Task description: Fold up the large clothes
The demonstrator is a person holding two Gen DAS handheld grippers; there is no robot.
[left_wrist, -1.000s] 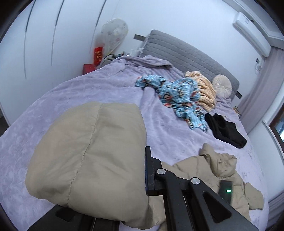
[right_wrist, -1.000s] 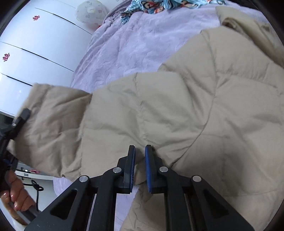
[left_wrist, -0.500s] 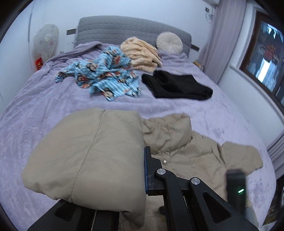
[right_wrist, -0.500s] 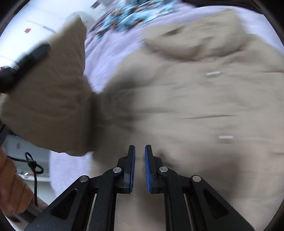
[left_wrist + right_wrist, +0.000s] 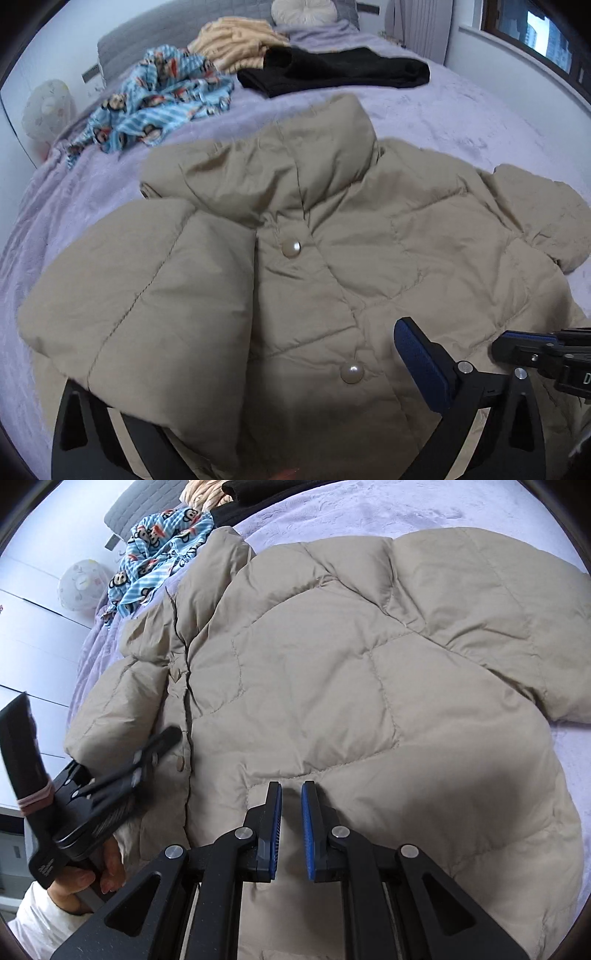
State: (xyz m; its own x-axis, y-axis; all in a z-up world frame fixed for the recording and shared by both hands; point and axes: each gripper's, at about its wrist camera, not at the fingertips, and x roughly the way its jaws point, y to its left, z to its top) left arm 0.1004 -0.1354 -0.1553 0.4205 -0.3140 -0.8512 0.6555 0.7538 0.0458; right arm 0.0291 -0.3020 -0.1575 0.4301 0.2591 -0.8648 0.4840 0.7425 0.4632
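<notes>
Jacket (image 5: 369, 236), beige and quilted, lies front-up on the lilac bed (image 5: 461, 118), one sleeve (image 5: 147, 295) folded across its chest beside the snap buttons. Left tool (image 5: 236, 387) has just sprung wide, sleeve draped loose over one finger, nothing pinched. Right tool (image 5: 291, 827) hangs above the hem, jaws narrow, holding nothing.

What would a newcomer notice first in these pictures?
First, the big beige puffer jacket, spread front-up across the purple bedspread with one sleeve folded over its chest. Behind it lie a blue cartoon-print garment and a black garment. The left gripper is open around the sleeve.
</notes>
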